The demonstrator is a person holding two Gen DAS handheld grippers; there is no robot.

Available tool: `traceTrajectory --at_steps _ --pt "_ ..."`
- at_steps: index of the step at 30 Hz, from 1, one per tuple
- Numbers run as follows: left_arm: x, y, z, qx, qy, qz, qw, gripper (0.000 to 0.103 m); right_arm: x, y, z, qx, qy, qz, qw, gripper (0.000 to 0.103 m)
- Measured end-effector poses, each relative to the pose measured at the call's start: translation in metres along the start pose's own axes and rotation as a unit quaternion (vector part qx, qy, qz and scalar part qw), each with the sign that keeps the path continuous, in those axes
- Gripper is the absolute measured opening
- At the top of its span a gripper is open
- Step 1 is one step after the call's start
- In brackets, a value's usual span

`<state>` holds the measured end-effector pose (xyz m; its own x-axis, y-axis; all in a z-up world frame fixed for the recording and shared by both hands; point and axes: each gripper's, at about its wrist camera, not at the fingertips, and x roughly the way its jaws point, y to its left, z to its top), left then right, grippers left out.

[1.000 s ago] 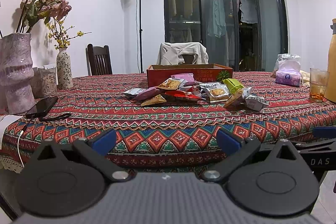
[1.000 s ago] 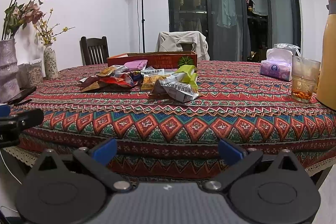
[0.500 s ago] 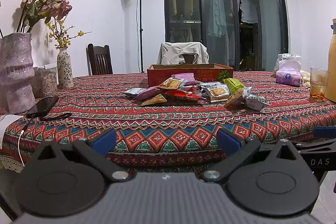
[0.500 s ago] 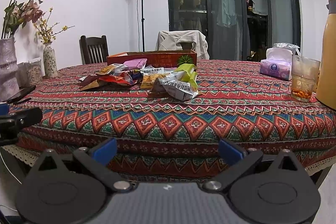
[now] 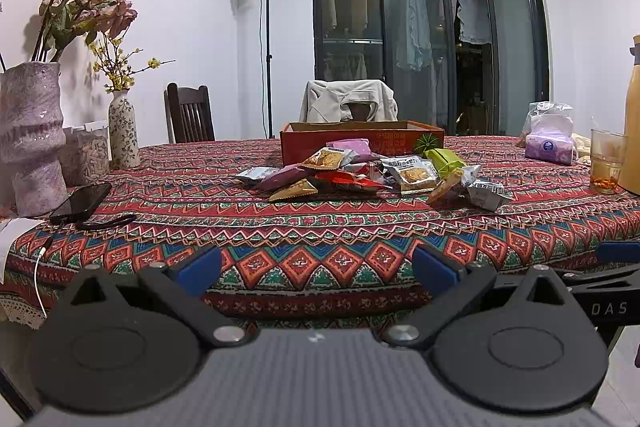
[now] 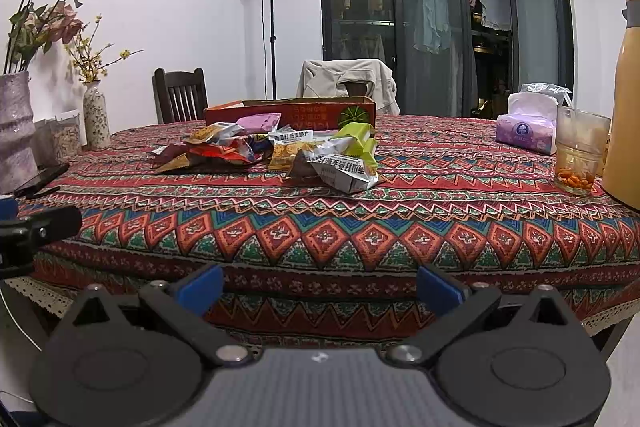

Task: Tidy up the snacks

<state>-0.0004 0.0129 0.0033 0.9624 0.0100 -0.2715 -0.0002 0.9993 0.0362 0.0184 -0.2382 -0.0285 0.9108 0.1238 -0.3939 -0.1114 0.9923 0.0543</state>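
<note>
A heap of several snack packets [image 5: 360,175] [image 6: 280,151] lies mid-table on the patterned cloth, just in front of a low red cardboard box [image 5: 362,141] [image 6: 292,113]. A white and silver packet [image 6: 344,173] sits nearest the right side of the heap, with a green packet [image 6: 358,139] behind it. My left gripper [image 5: 316,269] hangs open at the table's near edge, nothing between its blue pads. Over the near edge as well, my right gripper [image 6: 320,285] is open and empty. Both are well short of the heap.
At the left stand a large purple vase [image 5: 30,139] with dried roses, a small patterned vase [image 5: 123,135] and a phone [image 5: 82,201] with a cable. A tissue pack [image 6: 526,129], a glass [image 6: 580,155] and a yellow bottle [image 6: 626,107] are at the right. Chairs stand behind the table.
The right wrist view has crept slightly closer to the table and a little higher. The left gripper has barely moved. Both grippers stay open.
</note>
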Motion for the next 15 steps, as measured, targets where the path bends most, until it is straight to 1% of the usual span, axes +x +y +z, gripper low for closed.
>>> traceTrajectory --at_steps 15 --pt "0.0021 0.0011 0.0013 0.000 0.003 0.000 1.0000 0.103 0.0009 0.0001 0.0005 -0.001 0.000 0.001 1.000 0.103"
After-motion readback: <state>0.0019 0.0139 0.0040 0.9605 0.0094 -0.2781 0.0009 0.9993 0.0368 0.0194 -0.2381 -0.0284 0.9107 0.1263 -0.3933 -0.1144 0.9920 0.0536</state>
